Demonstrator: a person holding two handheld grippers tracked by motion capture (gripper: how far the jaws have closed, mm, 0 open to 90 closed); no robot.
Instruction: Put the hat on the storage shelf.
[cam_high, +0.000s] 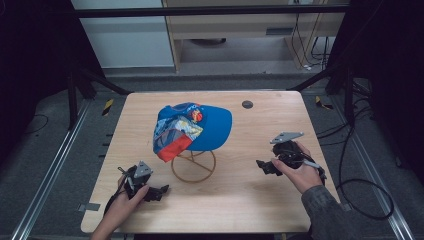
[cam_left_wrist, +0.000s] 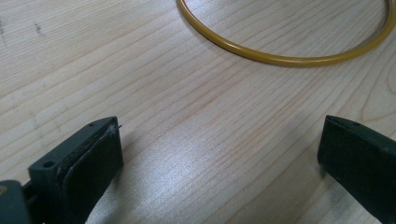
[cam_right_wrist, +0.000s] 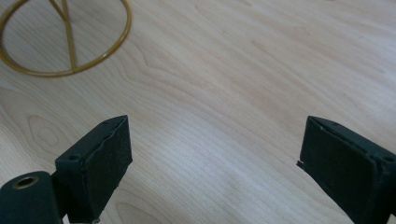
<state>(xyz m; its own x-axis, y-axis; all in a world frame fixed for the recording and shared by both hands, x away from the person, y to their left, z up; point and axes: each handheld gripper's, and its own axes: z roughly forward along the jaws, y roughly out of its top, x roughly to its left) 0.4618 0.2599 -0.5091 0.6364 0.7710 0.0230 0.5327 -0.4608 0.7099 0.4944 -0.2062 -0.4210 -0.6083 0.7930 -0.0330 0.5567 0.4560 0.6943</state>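
A blue cap (cam_high: 200, 127) with red and patterned panels rests on a yellow wire stand (cam_high: 194, 167) in the middle of the wooden table (cam_high: 250, 200). My left gripper (cam_high: 159, 192) lies low at the front left, pointing right toward the stand's ring base (cam_left_wrist: 280, 58); its jaws are wide apart over bare wood, so it is open (cam_left_wrist: 219, 158). My right gripper (cam_high: 264, 166) sits at the right, pointing left, open too (cam_right_wrist: 212, 161), with the ring base (cam_right_wrist: 70, 70) off to its upper left.
A small dark round disc (cam_high: 247, 104) is set in the table near the far edge. Metal rails and cables run along the floor on both sides. Bare wood lies between the stand and each gripper.
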